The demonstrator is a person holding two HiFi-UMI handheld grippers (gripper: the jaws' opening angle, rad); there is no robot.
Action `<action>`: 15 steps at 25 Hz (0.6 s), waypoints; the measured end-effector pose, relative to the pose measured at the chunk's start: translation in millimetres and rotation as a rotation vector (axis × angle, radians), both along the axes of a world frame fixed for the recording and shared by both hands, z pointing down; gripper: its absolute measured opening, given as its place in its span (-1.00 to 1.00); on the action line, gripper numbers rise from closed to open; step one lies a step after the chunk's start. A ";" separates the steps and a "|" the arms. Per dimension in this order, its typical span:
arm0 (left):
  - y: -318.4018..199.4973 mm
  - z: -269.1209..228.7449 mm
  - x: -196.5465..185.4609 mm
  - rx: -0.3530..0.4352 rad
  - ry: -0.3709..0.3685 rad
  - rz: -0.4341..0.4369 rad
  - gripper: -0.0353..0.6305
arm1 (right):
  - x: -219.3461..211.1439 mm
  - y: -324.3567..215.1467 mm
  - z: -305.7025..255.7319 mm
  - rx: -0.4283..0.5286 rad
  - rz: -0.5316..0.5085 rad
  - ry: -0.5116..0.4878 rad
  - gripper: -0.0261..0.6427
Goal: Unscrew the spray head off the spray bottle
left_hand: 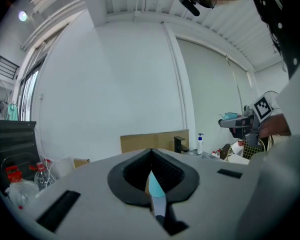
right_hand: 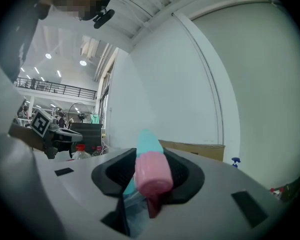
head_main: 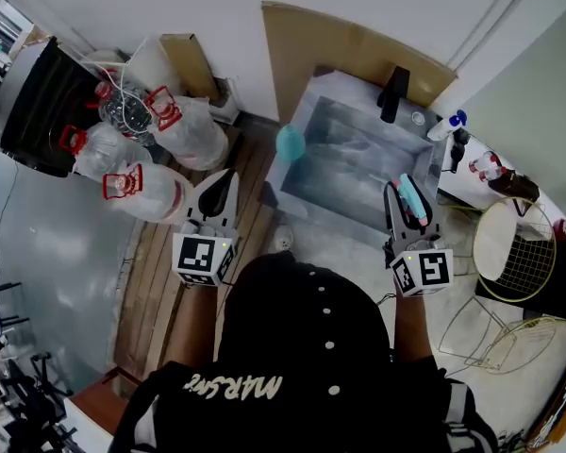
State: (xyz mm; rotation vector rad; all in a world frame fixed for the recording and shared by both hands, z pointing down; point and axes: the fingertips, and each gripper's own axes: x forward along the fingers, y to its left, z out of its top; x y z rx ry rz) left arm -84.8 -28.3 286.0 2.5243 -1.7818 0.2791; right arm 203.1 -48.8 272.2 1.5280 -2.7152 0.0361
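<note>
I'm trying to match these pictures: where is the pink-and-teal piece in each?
Head view: pink-and-teal piece right of centre, held by the right gripper.
Left gripper view: small, at the far right.
Right gripper view: bottom centre, close up.
Shared landmark: the cardboard sheet against the wall.

The head view looks steeply down from above the person onto the sink, with the left gripper and right gripper mid-frame. Each gripper view sits close behind its own jaws and faces level at the white wall. A teal bottle crowds the right one. All three views share the cardboard sheet behind the sink, and each gripper view catches the other gripper.
</note>
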 end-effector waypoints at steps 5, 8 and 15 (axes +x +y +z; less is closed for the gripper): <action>5.7 -6.5 4.4 0.026 -0.002 0.011 -0.82 | -1.6 6.1 -3.7 0.009 0.012 0.007 -0.45; 7.6 -6.6 8.1 0.035 -0.009 0.019 -0.82 | -5.2 7.2 -7.5 0.021 0.012 0.022 -0.45; 5.0 -7.1 9.7 0.044 -0.016 0.021 -0.82 | -8.5 4.1 -12.7 0.028 0.006 0.016 -0.45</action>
